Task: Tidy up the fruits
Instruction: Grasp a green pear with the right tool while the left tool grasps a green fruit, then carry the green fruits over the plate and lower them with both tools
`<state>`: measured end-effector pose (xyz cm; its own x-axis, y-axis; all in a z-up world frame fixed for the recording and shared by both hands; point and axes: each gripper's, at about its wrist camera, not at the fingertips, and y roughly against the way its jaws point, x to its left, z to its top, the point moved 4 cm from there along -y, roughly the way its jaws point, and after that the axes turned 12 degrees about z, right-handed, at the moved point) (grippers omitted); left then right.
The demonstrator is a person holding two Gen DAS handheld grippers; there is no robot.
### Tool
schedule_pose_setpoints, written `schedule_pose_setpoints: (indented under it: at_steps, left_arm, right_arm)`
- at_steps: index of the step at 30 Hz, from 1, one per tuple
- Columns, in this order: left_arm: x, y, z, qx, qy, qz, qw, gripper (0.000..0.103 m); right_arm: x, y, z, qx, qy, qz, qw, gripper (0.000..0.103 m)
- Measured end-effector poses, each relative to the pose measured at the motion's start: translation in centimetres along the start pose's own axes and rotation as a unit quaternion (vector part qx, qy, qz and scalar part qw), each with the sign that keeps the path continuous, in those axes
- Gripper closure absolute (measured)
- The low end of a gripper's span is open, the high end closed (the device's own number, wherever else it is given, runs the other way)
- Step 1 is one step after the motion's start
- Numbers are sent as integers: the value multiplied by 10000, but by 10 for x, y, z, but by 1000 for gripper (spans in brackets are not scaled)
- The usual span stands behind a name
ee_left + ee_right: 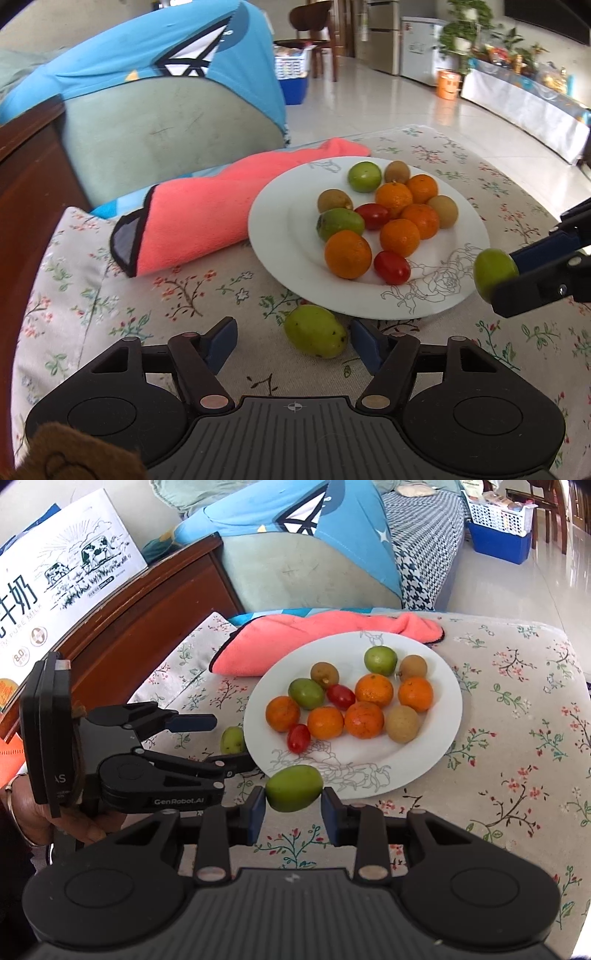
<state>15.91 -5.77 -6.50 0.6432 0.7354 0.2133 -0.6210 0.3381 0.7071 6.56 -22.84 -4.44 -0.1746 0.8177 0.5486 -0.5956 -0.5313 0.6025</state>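
Note:
A white plate point(280, 236) point(436, 738) on the floral tablecloth holds several oranges point(347, 254), two red tomatoes, two green fruits and three brownish ones. A loose green fruit point(316, 336) point(232, 739) lies on the cloth at the plate's near rim. My left gripper point(293, 339) point(221, 742) is open around it, with a gap on the left side. My right gripper point(293, 800) point(511, 275) is shut on another green fruit point(293, 788) point(493, 273), held above the cloth just off the plate's patterned edge.
A pink towel point(199, 225) point(314, 635) lies against the plate's far side. Behind it are a green and blue cushion point(166, 140) and a sofa. A milk carton box point(55, 579) stands on dark wooden furniture point(147, 627) at the left. A person's hand point(74, 823) holds the left gripper.

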Motion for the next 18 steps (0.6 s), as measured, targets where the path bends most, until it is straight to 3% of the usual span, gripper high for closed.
schedule_pose_setpoints:
  at_steps: [8, 10, 13, 18]
  left_arm:
    - [7, -6, 2, -6, -59, -554, 9984, 50]
    - [5, -5, 2, -28, -97, -675, 9977, 62]
    - [3, -4, 2, -38, -118, -748, 9971, 70]
    - [-3, 1, 0, -9, -124, -529, 9985, 70]
  right_arm:
    - [-2, 0, 1, -14, -124, 71, 9999, 70]
    - [-1, -1, 1, -3, -121, 88, 9999, 70]
    - [0, -2, 1, 9, -110, 71, 9999, 70]
    - [-3, -4, 0, 51, -156, 31, 9999, 70]
